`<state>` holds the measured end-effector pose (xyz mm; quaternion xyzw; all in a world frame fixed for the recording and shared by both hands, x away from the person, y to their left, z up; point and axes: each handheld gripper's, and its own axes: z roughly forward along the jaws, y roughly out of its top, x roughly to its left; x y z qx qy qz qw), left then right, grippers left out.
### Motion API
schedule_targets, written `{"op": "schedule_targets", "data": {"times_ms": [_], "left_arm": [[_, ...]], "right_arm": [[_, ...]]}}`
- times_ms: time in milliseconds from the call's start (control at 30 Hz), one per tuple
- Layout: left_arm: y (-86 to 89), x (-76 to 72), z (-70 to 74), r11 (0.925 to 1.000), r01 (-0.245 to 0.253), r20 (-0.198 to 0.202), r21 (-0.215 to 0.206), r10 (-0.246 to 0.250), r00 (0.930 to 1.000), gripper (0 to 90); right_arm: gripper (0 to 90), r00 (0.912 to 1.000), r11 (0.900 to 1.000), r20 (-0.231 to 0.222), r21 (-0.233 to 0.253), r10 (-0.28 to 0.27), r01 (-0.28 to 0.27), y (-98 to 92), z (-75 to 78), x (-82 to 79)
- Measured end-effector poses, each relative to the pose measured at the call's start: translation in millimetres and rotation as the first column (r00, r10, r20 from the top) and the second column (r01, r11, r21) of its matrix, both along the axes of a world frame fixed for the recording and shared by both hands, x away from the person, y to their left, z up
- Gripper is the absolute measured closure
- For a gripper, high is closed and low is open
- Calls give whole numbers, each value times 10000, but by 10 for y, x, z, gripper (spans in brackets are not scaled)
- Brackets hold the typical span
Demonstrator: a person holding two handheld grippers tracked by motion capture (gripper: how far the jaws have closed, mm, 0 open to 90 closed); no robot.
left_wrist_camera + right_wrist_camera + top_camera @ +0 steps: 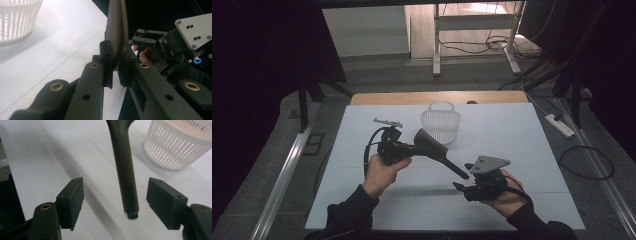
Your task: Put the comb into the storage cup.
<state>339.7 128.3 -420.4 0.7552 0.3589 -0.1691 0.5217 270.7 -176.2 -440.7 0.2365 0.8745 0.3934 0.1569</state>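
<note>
Firmly, the left gripper [113, 72] has its jaws clamped on the head of the black brush [437, 147]; the right gripper [115, 202] stands wide open around its handle end, not touching; at 12 o'clock sits the white basket [440, 122].

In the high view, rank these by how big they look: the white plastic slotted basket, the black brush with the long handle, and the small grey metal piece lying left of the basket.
1. black brush, longest overall
2. white basket, a close second
3. grey metal piece
</note>
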Motion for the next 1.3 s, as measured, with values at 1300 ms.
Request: {"op": "schedule_targets", "data": {"times_ms": [1300], "left_arm": [[212, 147, 115, 9966, -643, 434, 521, 620, 9971, 831]], "right_arm": [[55, 9894, 9976, -1275, -130, -696, 685, -359, -77, 18]]}}
